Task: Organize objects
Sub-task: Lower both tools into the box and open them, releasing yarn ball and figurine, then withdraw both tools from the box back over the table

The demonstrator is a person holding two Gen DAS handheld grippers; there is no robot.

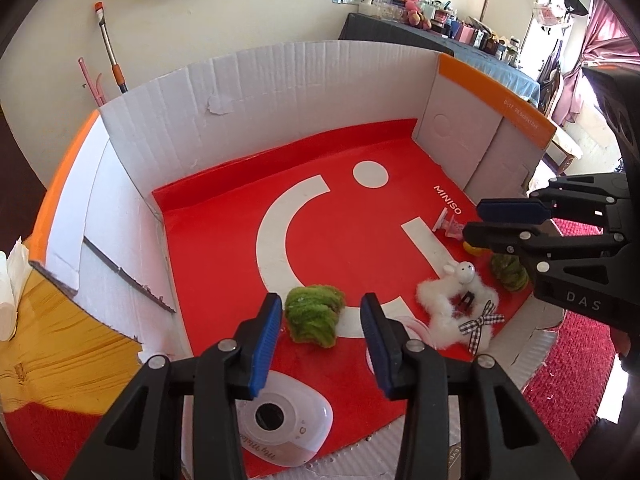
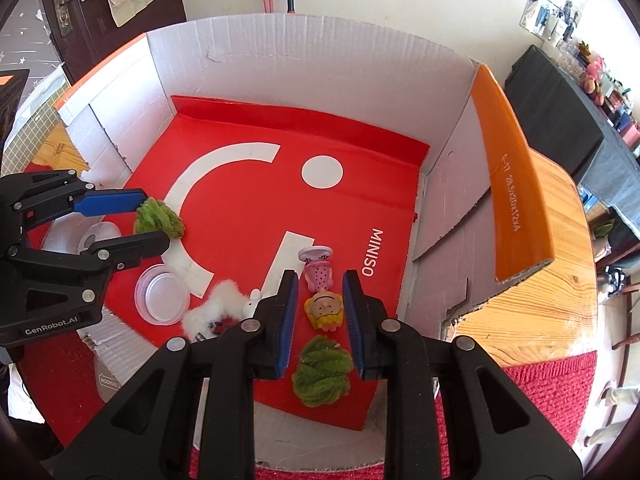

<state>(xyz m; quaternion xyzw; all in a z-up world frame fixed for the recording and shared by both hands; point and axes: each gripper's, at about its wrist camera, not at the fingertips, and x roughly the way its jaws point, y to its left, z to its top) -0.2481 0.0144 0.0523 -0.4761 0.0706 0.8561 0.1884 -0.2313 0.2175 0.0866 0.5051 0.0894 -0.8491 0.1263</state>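
A white cardboard box [image 1: 280,80] with a red liner holds the objects. My left gripper [image 1: 320,332] is open, its jaws either side of a green fuzzy ball [image 1: 314,314]; it also shows in the right wrist view [image 2: 152,220] by the same ball [image 2: 160,220]. My right gripper [image 2: 320,312] is open above a doll [image 2: 324,296] with yellow hair and a pink dress, lying flat. A second green ball [image 2: 322,372] lies just below it. A white fluffy sheep toy [image 1: 460,304] lies between the grippers. My right gripper also shows in the left wrist view [image 1: 476,220].
A white toy camera [image 1: 280,424] lies under the left gripper. A clear round lid [image 2: 162,294] sits by the sheep toy [image 2: 224,308]. The box stands on a wooden table [image 2: 532,312] with a red cloth [image 2: 540,400]. The box's orange flap [image 2: 508,184] rises at right.
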